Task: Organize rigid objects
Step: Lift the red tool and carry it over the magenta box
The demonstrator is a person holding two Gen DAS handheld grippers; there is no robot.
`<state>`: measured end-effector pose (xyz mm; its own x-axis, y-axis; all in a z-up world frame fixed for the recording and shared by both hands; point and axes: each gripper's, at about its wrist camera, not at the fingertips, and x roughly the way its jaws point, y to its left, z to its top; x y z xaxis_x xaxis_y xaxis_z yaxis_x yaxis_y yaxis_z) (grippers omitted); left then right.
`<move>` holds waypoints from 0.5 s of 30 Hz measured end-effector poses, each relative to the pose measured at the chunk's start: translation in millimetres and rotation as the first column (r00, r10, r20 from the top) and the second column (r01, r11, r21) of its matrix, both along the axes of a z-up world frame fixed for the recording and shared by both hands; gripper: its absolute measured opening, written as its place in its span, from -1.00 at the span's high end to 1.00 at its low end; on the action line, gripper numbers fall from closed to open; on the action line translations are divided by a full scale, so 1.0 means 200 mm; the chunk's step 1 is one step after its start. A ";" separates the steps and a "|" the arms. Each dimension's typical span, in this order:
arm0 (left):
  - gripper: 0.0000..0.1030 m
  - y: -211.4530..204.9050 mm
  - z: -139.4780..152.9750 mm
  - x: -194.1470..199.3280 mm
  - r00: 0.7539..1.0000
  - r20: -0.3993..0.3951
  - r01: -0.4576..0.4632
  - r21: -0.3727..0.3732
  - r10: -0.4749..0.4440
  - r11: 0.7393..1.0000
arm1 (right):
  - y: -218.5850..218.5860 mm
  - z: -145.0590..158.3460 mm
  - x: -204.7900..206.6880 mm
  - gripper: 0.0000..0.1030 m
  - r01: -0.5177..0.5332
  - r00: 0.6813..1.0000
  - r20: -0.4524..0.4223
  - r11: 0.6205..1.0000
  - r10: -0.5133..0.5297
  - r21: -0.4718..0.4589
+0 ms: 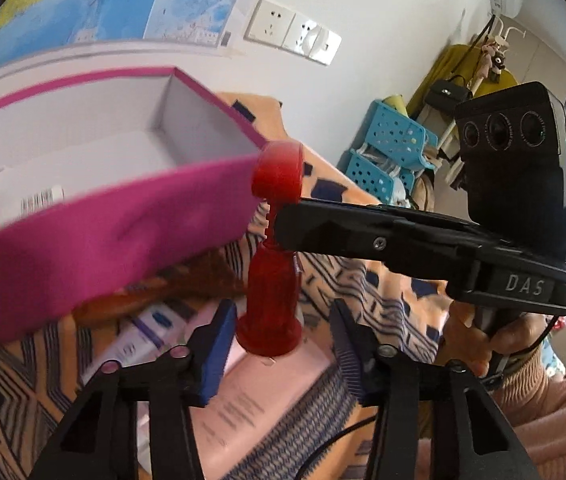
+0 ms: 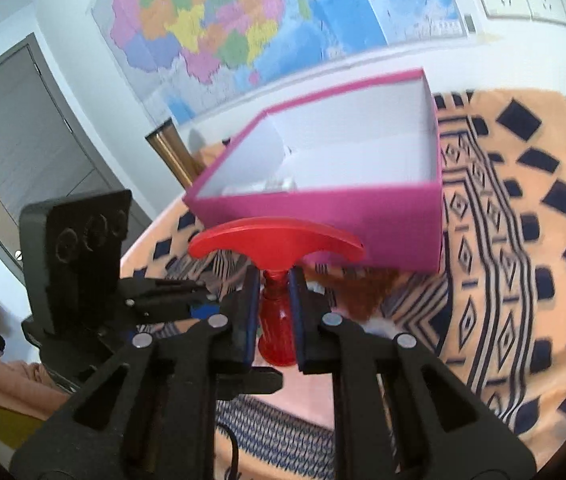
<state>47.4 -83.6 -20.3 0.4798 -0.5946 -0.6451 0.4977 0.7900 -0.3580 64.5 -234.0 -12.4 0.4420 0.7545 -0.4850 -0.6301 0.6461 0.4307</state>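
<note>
**Red tool held upright, box just behind it**

Red tool [image 2: 277, 276], with a curved T-shaped top and a ribbed body flaring to a round base, stands with its long axis upright, and the right gripper [image 2: 275, 300] is clamped on its narrow neck just under the crossbar. Blue pads press it from both sides, so the grip looks firm. In the left wrist view the same tool [image 1: 273, 280] sits just ahead of the left gripper [image 1: 279, 344], whose jaws stand apart on either side of the tool's base; the pads do not appear to touch it, so that gripper holds nothing.

From the tool, the pink box [image 2: 363, 216] lies directly behind and slightly above in the right wrist view, its near wall almost level with the crossbar. The box is open at the top, white inside, with a small white item [image 2: 279, 184] low in its left part and free floor toward its right wall. The right hand is the one that matters here, since it alone has the tool.

My judgement: the coming move turns on getting the base over the box's near wall, with the wide crossbar kept clear of the side walls. Below the tool lies a pink booklet [image 1: 243, 396] on the patterned cloth [image 2: 503, 240]; to the box's right the cloth is open, giving room to swing. The left gripper crowds the tool's base and could snag it.
</note>
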 end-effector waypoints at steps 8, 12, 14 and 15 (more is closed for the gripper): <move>0.25 -0.01 0.19 0.10 0.995 0.097 -0.036 0.041 0.032 0.999 | 0.01 0.17 0.08 0.71 0.008 0.997 0.079 0.998 -0.013 0.059; 0.25 0.01 0.28 0.17 0.990 0.131 -0.052 0.047 0.045 0.998 | 0.02 0.25 0.16 0.71 0.008 0.995 0.103 0.997 -0.016 0.079; 0.26 0.01 0.31 0.21 0.988 0.143 -0.070 0.061 0.061 0.996 | 0.02 0.27 0.20 0.71 0.016 0.993 0.114 0.997 -0.025 0.077; 0.25 0.01 0.32 0.23 0.987 0.144 -0.074 0.060 0.065 0.995 | 0.03 0.28 0.24 0.71 0.019 0.993 0.114 0.997 -0.028 0.080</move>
